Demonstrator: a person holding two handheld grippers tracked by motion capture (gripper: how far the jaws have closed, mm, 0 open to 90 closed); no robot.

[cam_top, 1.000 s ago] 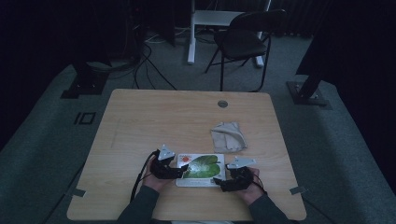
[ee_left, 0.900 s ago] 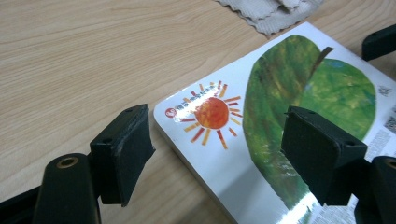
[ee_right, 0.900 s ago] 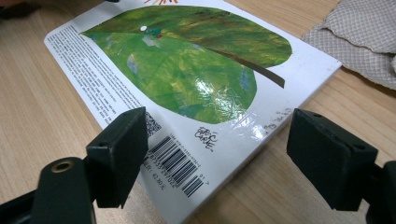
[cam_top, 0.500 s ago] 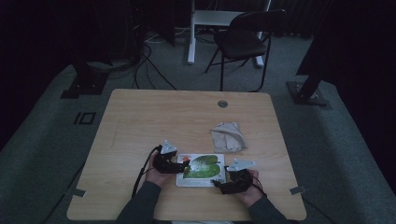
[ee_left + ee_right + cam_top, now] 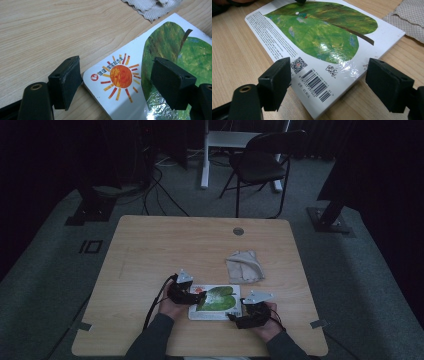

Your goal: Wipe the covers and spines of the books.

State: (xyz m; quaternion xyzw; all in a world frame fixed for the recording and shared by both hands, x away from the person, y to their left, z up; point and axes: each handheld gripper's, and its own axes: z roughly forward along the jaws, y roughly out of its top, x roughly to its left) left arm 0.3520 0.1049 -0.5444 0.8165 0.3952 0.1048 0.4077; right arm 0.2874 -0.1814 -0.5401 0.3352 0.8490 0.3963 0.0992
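Grey cloth (image 5: 244,266) just beside book (image 5: 215,302)

High view overhead, far; gripper views close, both sharing book (image 5: 216,300)

In the left gripper view the book (image 5: 160,75) runs off the lower and right edges beyond the jaws, and the cloth (image 5: 152,7) is cropped at the top; in the right gripper view the small print beside the barcode is unreadable
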